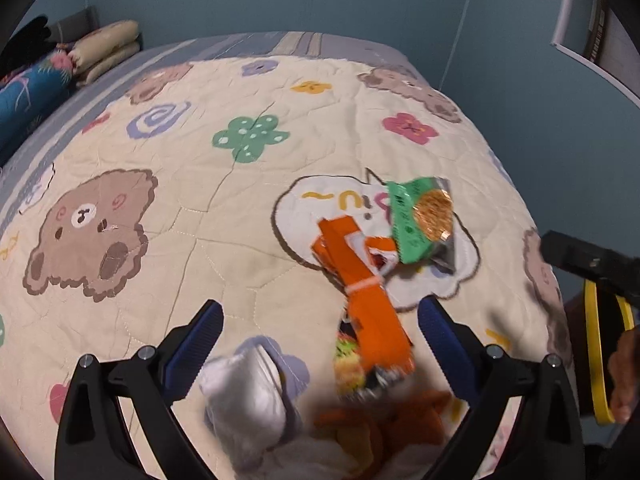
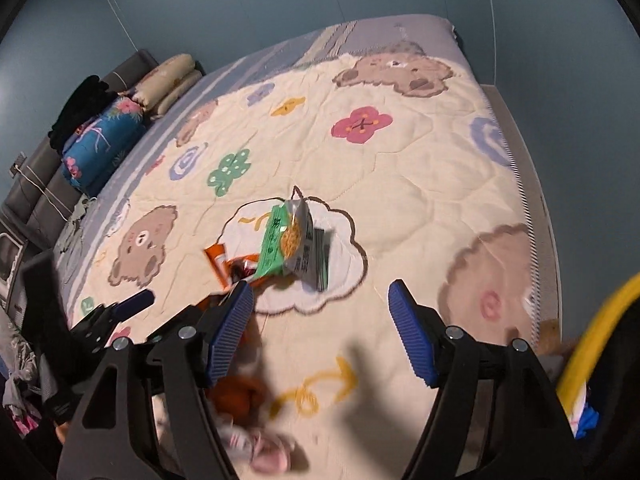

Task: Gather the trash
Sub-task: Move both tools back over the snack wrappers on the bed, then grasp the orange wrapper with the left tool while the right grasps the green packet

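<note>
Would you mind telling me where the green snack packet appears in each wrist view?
Left wrist: green snack packet right of centre, beyond the orange wrapper.
Right wrist: the packet near centre, ahead of the open fingers.
Shared landmark: the white speech-bubble print on the quilt, under the packet in both.

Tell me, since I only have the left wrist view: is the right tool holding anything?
Observer: No. The right tool is open and empty above the quilt, short of the green packet.
Operator: What's on that packet's grey side?
Observer: A white panel with barcode-like stripes.
Operator: I see a yellow strap at my right edge. What is it?
Observer: It looks like the yellow rim of a dark container; something blue and white shows below it.
</note>
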